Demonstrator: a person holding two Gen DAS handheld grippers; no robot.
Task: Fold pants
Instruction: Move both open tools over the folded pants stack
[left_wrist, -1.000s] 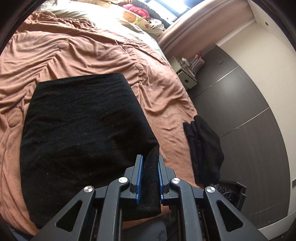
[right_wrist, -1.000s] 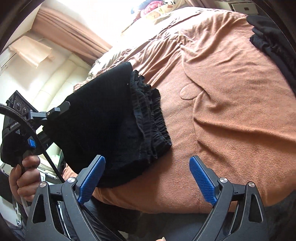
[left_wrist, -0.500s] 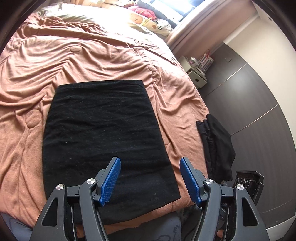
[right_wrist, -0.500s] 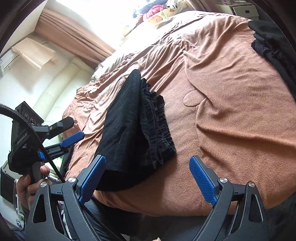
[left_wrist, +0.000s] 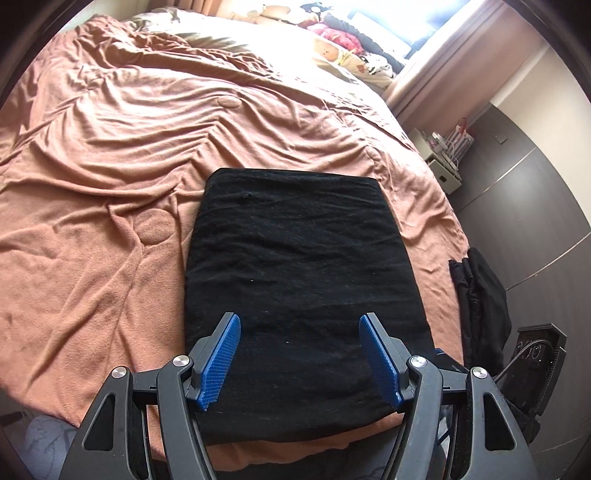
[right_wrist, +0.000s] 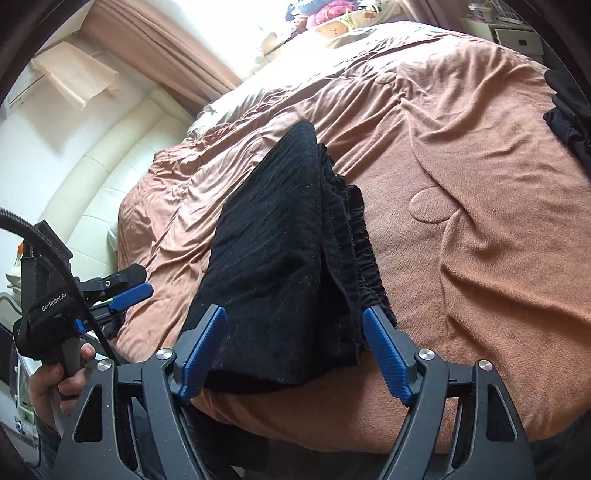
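Brown bedspread (left_wrist: 110, 155), folded black pants (left_wrist: 299, 280) below both spread grippers

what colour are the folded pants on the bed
Black pants, plain with no pattern; clearest in the left wrist view.

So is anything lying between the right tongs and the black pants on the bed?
Nothing visible. The right tongs are closing with the near edge of the folded black pants between their pads; only the brown bedspread lies around them.

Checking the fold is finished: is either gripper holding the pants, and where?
Neither. The left gripper is open above the folded pants; the right gripper is closing, not gripping.
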